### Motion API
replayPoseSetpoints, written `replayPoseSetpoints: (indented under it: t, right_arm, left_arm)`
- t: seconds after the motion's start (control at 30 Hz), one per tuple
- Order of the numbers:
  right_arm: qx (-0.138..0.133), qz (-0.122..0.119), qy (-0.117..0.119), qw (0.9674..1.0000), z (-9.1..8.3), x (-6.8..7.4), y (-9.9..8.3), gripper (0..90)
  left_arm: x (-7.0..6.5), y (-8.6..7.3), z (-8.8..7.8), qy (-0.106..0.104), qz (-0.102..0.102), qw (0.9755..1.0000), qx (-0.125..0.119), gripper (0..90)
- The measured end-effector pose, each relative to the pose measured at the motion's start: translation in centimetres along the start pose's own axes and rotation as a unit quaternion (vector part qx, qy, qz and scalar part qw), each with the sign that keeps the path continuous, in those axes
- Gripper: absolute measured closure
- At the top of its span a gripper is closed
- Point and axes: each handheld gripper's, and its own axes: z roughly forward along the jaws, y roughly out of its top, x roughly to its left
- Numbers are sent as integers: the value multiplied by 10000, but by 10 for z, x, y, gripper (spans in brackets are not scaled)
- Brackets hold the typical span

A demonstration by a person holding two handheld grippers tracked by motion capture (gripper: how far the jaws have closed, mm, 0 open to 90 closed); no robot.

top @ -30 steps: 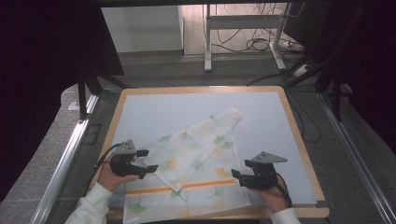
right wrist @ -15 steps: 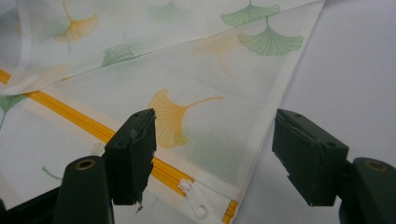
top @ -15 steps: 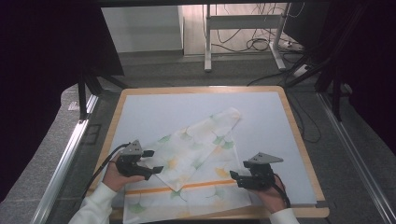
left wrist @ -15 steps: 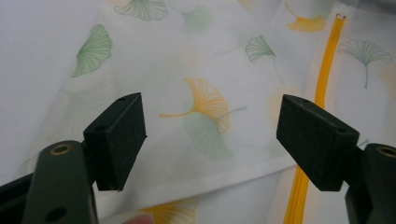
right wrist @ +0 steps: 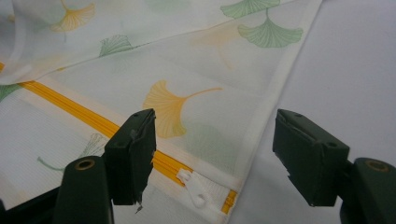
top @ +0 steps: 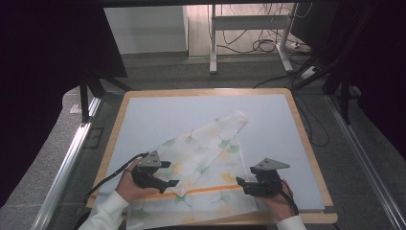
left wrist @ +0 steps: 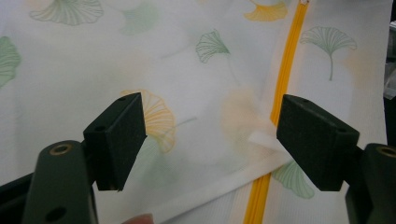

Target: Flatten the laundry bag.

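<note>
A white mesh cloth printed with green and orange ginkgo leaves lies partly folded on the pale blue mat. An orange zipper runs across its near part. My left gripper hovers open over the cloth's left folded edge. In the left gripper view, the fold's white hem and the zipper lie between the jaws. My right gripper stands open at the cloth's right near corner. In the right gripper view, the white zipper pull sits just ahead of the jaws.
The mat lies on a table with a wooden rim. Bare mat stretches to the right of the cloth and across the table's far half. Metal rails flank the table, and cables lie on the floor beyond.
My left gripper has moved right, onto the cloth's folded edge. My right gripper has shifted slightly left toward the zipper end. The cloth lies as before.
</note>
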Motion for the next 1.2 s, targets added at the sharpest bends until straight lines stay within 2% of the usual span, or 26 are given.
replayPoseSetpoints:
  t: [0.2, 0.5, 0.93, 1.1, 1.13, 1.2]
  right_arm:
    - [12, 34, -38, 10000, 1, -2, -1, 300]
    - [53, -13, -57, 10000, 2, -1, -1, 296]
    - [129, -24, -154, 9998, 4, -2, -2, 287]
    - [146, -25, -180, 9997, 4, -2, -2, 286]
    - [164, -28, -184, 9997, 4, -2, -2, 285]
    - [186, -20, -192, 9996, 4, -2, -2, 285]
  left_arm:
    - [-7, 4, 15, -172, 96, 9997, 134, 233]
    - [-14, 0, 23, -211, 170, 9993, 274, 232]
    - [-19, -6, 32, -434, 226, 9975, 507, 221]
    - [-20, -9, 36, -397, 264, 9969, 628, 231]
    - [-21, -9, 38, -302, 310, 9971, 618, 247]
    - [-21, -9, 37, -244, 300, 9974, 610, 293]
